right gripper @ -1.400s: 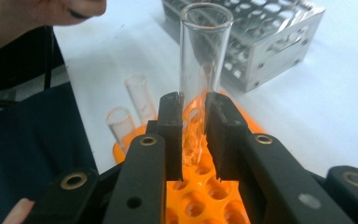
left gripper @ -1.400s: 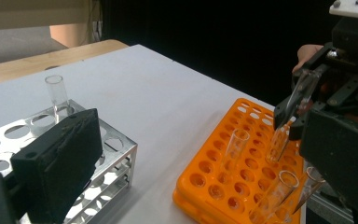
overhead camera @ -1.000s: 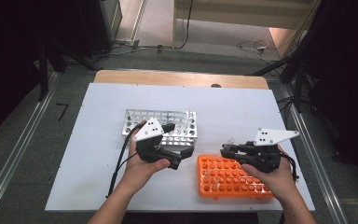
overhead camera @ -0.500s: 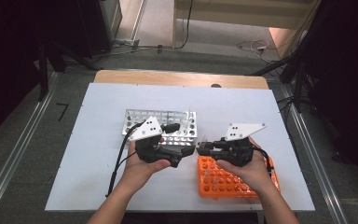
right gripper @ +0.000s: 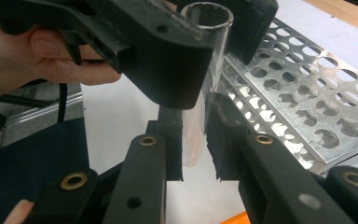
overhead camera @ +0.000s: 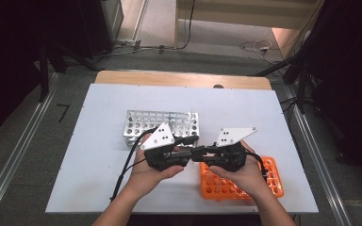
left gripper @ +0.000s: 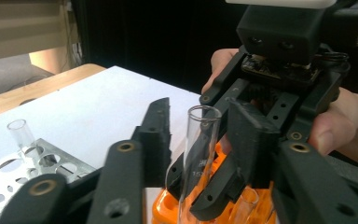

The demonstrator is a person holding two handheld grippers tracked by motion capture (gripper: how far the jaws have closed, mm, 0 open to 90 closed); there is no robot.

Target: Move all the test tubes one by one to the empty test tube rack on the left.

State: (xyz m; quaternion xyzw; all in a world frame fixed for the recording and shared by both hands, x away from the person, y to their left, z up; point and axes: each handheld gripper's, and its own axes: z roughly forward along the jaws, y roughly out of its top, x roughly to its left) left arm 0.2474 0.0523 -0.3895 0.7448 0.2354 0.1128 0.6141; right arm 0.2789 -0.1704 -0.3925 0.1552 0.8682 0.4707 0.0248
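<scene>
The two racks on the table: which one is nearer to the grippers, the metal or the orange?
The orange rack. It lies directly under the right gripper and hand, while the silver metal rack stands farther back, behind the left gripper.

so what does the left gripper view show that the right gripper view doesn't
Left gripper view: an orange plastic rack below the clear glass test tube, and a shorter glass tube standing in the perforated silver metal rack. Right gripper view: the test tube's rounded bottom hanging above the white table. Shared: test tube, metal rack, and both grippers on the tube, the right gripper shut, the left gripper having just been closing on it.
</scene>
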